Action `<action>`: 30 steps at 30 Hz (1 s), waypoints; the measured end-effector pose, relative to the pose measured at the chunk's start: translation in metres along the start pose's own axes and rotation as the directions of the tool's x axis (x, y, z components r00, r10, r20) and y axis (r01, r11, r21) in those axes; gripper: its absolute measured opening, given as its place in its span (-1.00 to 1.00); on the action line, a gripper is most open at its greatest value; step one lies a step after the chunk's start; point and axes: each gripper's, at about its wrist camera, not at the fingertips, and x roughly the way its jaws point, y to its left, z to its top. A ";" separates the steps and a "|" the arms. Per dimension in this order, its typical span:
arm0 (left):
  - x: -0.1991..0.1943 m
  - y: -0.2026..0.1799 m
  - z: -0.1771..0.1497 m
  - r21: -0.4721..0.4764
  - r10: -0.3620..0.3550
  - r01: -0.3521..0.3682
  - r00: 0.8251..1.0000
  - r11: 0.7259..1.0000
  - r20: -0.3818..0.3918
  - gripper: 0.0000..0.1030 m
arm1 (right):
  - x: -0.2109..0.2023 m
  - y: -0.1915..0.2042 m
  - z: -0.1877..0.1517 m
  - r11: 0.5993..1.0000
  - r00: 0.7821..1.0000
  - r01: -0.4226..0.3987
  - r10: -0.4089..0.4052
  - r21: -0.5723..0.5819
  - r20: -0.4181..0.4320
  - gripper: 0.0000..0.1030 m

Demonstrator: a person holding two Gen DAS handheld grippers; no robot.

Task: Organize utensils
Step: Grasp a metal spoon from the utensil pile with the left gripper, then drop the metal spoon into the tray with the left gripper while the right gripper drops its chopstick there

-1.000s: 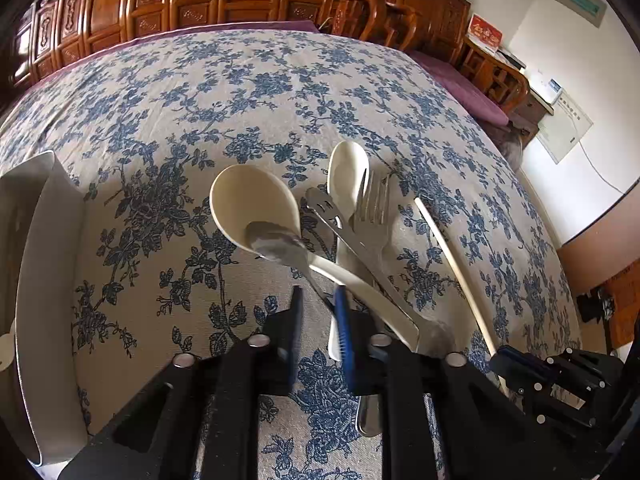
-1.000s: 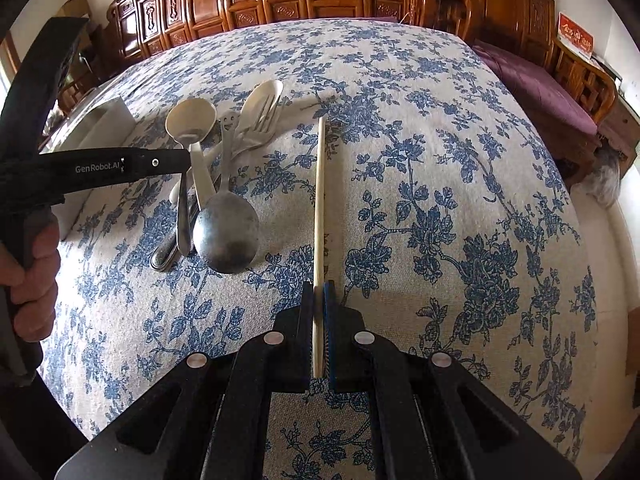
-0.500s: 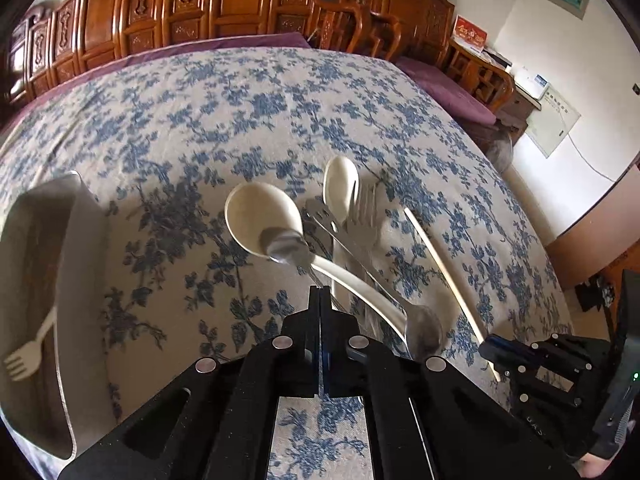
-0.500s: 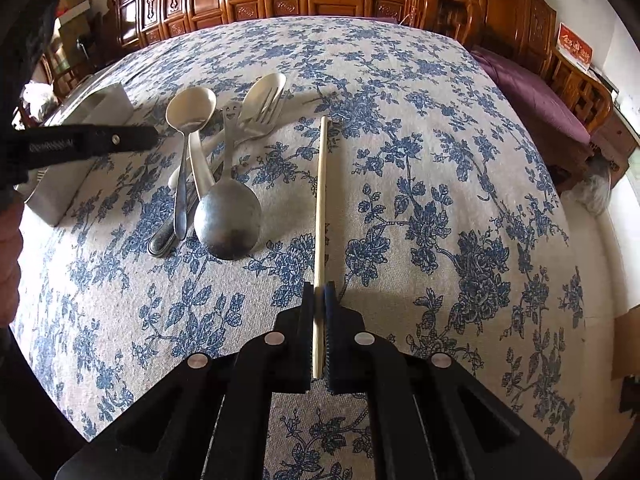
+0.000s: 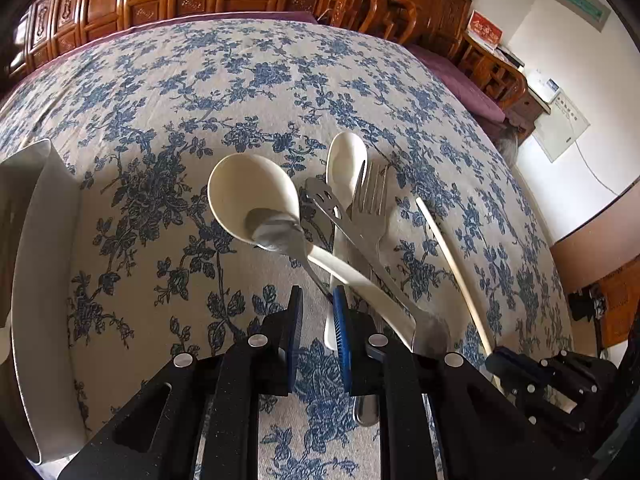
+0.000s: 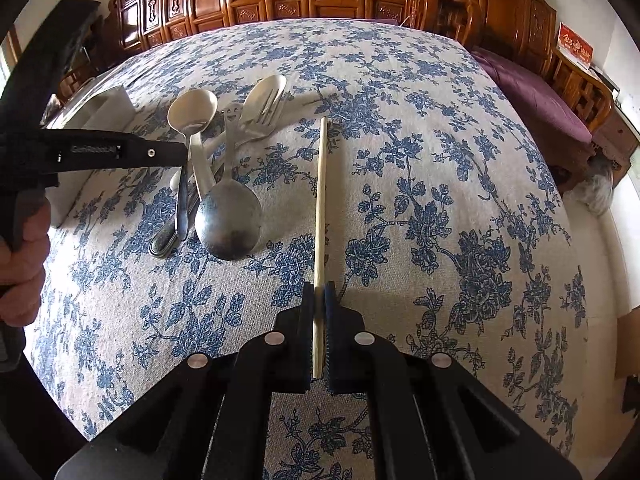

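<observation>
A heap of utensils lies on the floral tablecloth: a cream ladle spoon (image 5: pixel 252 196) with a small metal spoon (image 5: pixel 276 232) resting in its bowl, a second cream spoon (image 5: pixel 346 156), a metal fork (image 5: pixel 370 200) and a large metal spoon (image 6: pixel 228 220). My left gripper (image 5: pixel 316 320) hovers at the near end of the heap. Its jaws are opening and stand a little apart. The small spoon's thin handle runs beside the right pad (image 5: pixel 340 320), unpressed. My right gripper (image 6: pixel 319 308) is shut on the near end of a pale chopstick (image 6: pixel 321 184), which lies right of the heap.
A white tray (image 5: pixel 40 240) stands at the table's left edge, seen also as the tray (image 6: pixel 108 108) beyond the heap. A person's hand (image 6: pixel 24 264) holds the left gripper's handle. Carved wooden chairs line the far side and the right side of the table.
Half a second ago the left jaws were fully shut above the heap; now they stand apart again, lower and closer to the handles. The right gripper has kept still on the chopstick.
</observation>
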 end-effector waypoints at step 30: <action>-0.059 0.019 0.003 0.003 -0.017 0.017 0.996 1.000 0.086 -0.98 | -0.008 0.010 0.004 0.999 0.999 0.024 -0.023 -0.023 0.033 -0.89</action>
